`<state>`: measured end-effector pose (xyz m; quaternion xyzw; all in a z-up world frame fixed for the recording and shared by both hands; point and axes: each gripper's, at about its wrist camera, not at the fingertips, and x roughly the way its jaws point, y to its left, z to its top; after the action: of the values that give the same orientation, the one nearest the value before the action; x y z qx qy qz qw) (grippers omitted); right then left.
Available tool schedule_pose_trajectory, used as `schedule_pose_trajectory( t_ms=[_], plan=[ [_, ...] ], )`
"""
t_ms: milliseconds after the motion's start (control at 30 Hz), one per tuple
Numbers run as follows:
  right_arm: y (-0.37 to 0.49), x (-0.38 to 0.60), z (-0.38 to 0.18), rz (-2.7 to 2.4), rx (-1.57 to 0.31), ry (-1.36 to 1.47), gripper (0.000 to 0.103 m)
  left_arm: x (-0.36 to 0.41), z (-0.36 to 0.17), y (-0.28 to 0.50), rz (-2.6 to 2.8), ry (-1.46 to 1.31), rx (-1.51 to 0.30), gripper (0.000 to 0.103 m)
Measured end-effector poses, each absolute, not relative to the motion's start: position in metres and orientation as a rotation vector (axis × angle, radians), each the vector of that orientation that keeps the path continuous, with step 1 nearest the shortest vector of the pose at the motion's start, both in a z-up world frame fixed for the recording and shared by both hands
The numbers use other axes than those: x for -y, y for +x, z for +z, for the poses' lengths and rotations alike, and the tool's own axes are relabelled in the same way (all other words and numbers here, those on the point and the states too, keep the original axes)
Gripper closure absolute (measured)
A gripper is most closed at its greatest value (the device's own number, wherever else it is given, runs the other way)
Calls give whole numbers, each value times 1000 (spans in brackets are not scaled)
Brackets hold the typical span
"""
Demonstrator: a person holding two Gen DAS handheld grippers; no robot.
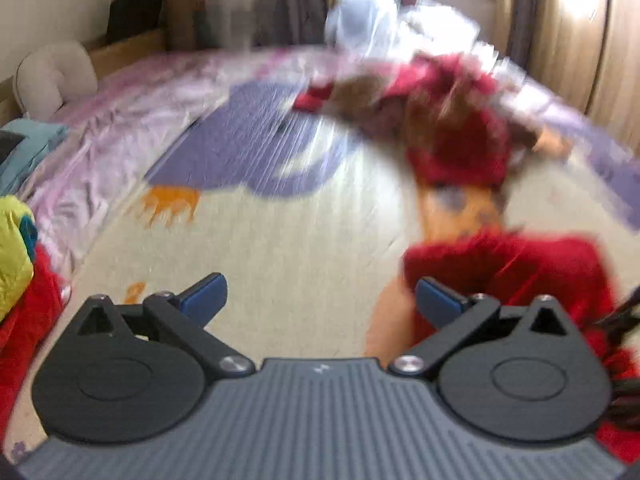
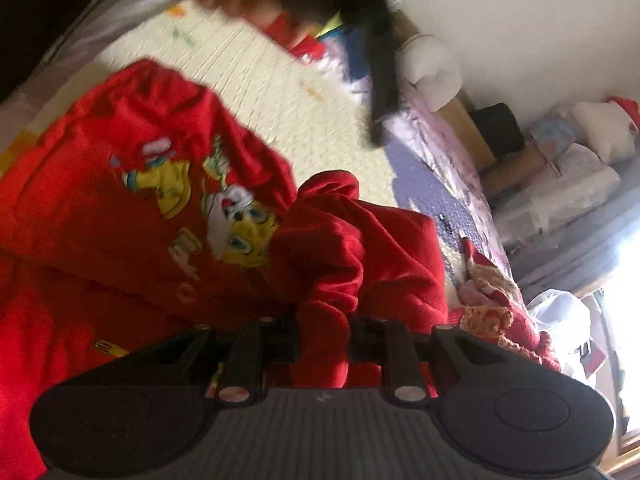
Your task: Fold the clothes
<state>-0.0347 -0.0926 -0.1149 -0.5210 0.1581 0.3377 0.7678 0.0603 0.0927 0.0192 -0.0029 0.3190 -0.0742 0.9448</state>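
A red sweatshirt (image 2: 100, 220) with a yellow cartoon bird print lies crumpled on the cream mat (image 2: 312, 120) that covers the bed. My right gripper (image 2: 324, 340) is shut on a bunched fold of its red fabric, which fills the narrow gap between the fingers. In the left wrist view part of the red sweatshirt (image 1: 520, 268) shows at lower right, just beyond the right pad. My left gripper (image 1: 320, 300) hangs open above the cream mat (image 1: 280, 248), its blue pads wide apart with nothing between them. Both views are blurred by motion.
A second red garment with a brown pattern (image 1: 452, 120) lies further back on the bed. A yellow-green and red clothes pile (image 1: 16, 272) sits at the left edge. A pale pillow (image 1: 52, 76) and a white plastic bag (image 1: 360, 20) stand beyond. Boxes and bags (image 2: 560, 168) line the wall.
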Motion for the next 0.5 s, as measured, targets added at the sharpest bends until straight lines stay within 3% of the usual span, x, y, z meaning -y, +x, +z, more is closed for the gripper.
schedule_pose_trajectory(
  t_ms=[167, 300, 500],
  plan=[
    [-33, 78, -137, 635, -289, -1305, 80, -53, 33, 46, -392, -36, -578, 0],
    [-29, 77, -144, 569, -288, -1317, 80, -17, 10, 54, -446, 27, -623, 0],
    [-45, 80, -164, 610, -294, -1394, 69, -14, -4, 66, -434, -31, -682, 0]
  ],
)
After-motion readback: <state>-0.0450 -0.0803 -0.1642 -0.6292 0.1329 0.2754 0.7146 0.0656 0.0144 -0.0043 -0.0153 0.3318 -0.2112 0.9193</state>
